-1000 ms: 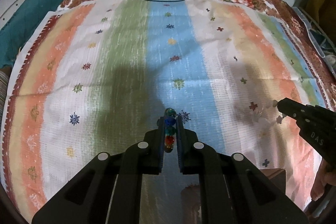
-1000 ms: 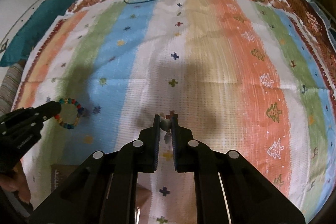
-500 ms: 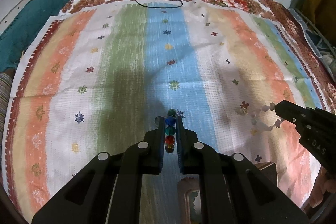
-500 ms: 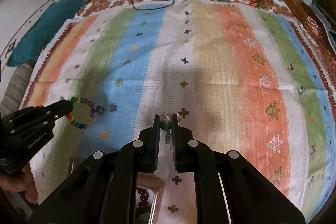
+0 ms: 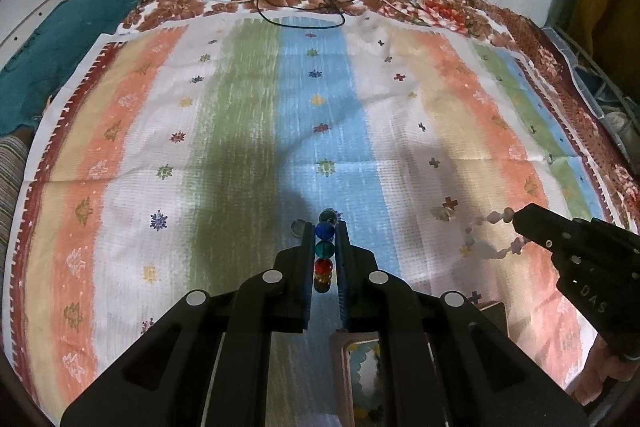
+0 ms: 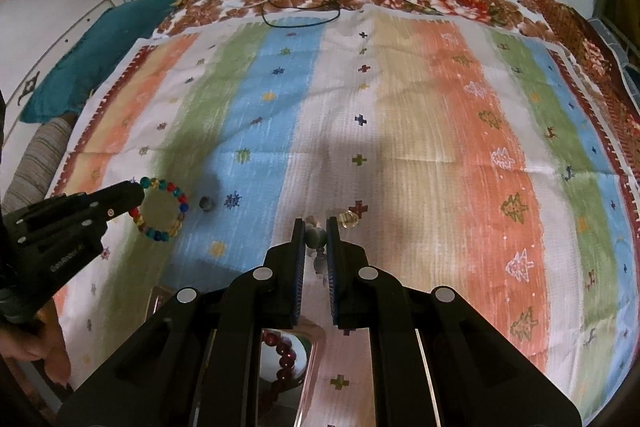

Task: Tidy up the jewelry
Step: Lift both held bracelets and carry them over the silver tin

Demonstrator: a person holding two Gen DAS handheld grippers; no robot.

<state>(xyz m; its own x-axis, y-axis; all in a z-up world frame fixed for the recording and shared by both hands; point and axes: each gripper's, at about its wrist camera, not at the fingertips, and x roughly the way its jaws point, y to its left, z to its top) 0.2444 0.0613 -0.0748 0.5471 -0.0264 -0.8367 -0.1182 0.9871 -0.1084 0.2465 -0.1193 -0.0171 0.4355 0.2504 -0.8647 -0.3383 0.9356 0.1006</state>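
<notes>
Left gripper [image 5: 325, 241] fingers closing tight on multicoloured bead bracelet [image 5: 324, 251]; left view showing only edge-on bead column, right view revealing full ring [image 6: 160, 209] hanging at 9 o'clock over striped cloth [image 6: 400, 131]. Right gripper [image 6: 316, 239] fingers pinching pale bead bracelet [image 6: 318, 247]; left view showing its loop [image 5: 486, 235] dangling at 3 o'clock. Mirrored tray [image 6: 286, 355] sitting at 6 o'clock, mostly hidden behind fingers, dark red beads [image 6: 282, 351] showing in it. Small dark bead [image 6: 206, 203] lying on cloth.
</notes>
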